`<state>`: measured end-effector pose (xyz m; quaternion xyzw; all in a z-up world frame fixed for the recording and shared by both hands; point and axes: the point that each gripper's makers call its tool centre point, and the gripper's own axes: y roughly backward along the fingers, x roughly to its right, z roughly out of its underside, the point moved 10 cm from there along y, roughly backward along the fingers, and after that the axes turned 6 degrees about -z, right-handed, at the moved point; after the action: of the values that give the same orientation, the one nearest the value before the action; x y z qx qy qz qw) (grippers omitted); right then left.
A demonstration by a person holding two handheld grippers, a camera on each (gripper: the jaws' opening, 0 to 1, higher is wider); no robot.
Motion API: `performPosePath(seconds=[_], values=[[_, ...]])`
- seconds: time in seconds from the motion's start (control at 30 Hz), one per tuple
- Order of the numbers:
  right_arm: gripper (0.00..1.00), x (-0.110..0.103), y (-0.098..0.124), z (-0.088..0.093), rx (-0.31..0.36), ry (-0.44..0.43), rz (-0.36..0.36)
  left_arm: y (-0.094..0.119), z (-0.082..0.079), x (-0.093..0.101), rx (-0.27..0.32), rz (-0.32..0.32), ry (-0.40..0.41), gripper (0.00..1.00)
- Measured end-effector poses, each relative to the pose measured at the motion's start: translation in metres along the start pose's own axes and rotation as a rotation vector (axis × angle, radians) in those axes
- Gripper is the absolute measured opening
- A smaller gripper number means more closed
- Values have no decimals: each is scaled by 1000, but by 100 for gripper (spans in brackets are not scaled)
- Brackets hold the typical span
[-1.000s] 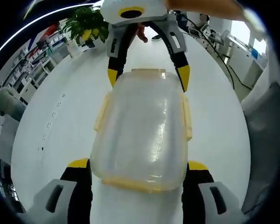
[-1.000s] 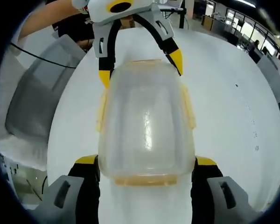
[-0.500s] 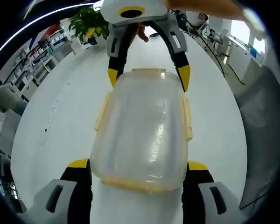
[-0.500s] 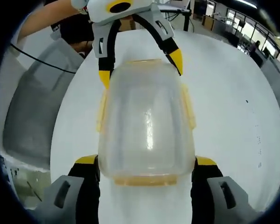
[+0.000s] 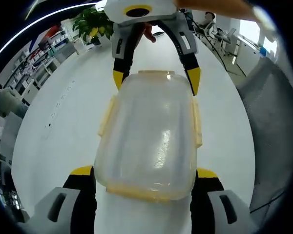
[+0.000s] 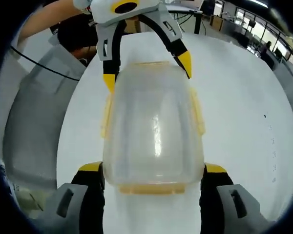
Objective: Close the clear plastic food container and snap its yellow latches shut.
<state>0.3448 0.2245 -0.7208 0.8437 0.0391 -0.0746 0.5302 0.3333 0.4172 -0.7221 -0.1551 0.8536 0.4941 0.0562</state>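
Background sliding sideways behind both cameras since earlier; container steady between grippers.

Left gripper view: left gripper (image 5: 142,176) clamping near end of clear container (image 5: 149,136), right gripper (image 5: 155,80) gripping far end; white table (image 5: 53,141), plant (image 5: 90,27) beyond.

Right gripper view: container (image 6: 154,129) sitting mid-table (image 6: 244,126), yellow latches (image 6: 198,113) lying flat.

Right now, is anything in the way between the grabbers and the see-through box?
No, nothing visible. The clear container sits directly between the left gripper jaws at one end, and the right gripper jaws flank the other end. Whether the jaws press its sides is hard to tell. Around it there is just white table.
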Motion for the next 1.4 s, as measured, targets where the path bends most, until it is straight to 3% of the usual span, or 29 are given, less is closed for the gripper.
performPosePath(seconds=[0.33, 0.57, 1.1, 1.4], values=[[78, -1, -3, -4, -18, -9, -1, 1, 5, -1, 12, 15, -6, 76], [78, 6, -5, -9, -8, -14, -2, -2, 9, -13, 15, 31, -16, 77], [79, 60, -1, -20, -34, 0, -17, -19, 11, -64, 29, 60, 7, 79], [80, 87, 1, -23, -10, 0, -31, -28, 10, -91, 35, 67, -14, 79]])
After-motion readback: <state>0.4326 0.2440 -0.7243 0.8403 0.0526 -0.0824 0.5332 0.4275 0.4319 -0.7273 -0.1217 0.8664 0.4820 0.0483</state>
